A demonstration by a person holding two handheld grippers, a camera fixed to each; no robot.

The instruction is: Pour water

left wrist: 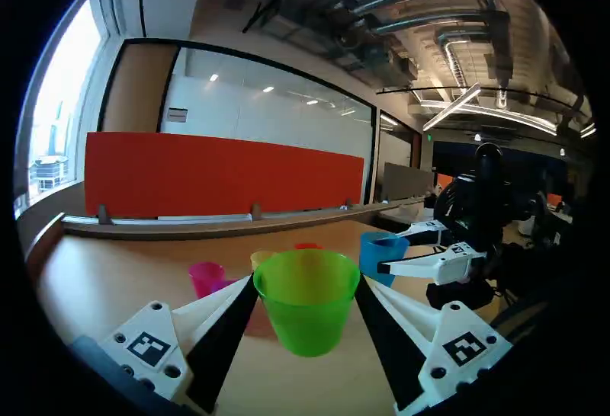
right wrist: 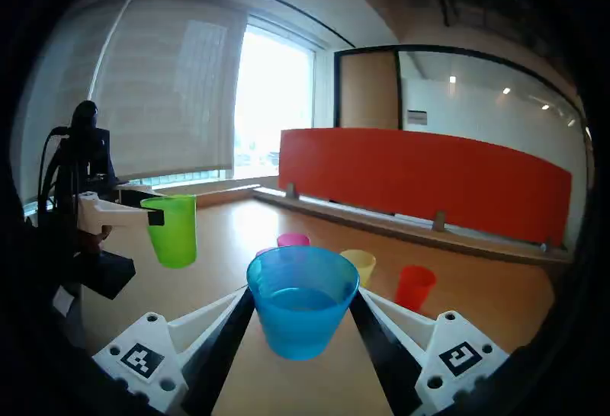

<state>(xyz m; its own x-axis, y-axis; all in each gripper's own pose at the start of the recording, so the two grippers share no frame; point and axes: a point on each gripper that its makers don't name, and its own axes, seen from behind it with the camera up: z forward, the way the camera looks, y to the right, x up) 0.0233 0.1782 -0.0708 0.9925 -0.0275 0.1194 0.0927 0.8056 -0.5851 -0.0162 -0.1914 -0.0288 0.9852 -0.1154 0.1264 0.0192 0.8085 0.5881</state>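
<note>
Left gripper view, left to right. A bright window point(left wrist: 61, 126) is showing at the far left, with a red partition point(left wrist: 221, 172) running along the far edge of the desk point(left wrist: 99, 286). A pink cup point(left wrist: 206, 275) is standing on the desk left of centre, and a yellow cup point(left wrist: 261, 257) is peeking out just behind the green cup's rim. The left tool point(left wrist: 305, 280) is gripping the green cup point(left wrist: 307, 302), one finger pressing on each side; the cup is sitting upright in the near centre. A red cup point(left wrist: 307, 246) is showing only its rim behind the green one. To the right, the right tool point(left wrist: 393, 260) is holding the blue cup point(left wrist: 381, 252) between its two white fingers, farther off.

Right gripper view, left to right. The left tool point(right wrist: 156, 216) is holding the green cup point(right wrist: 174, 229) at the far left, above the desk surface and roughly upright. The pink cup point(right wrist: 293, 240) is standing just behind the blue cup's rim. The right tool point(right wrist: 302, 294) is closing on the blue cup point(right wrist: 302, 317) in the near centre, both fingers pressing its sides. The cup is upright, and a liquid level appears to be showing inside it. The yellow cup point(right wrist: 360, 264) and the red cup point(right wrist: 415, 286) are standing to the right on the desk, close together but apart.
</note>
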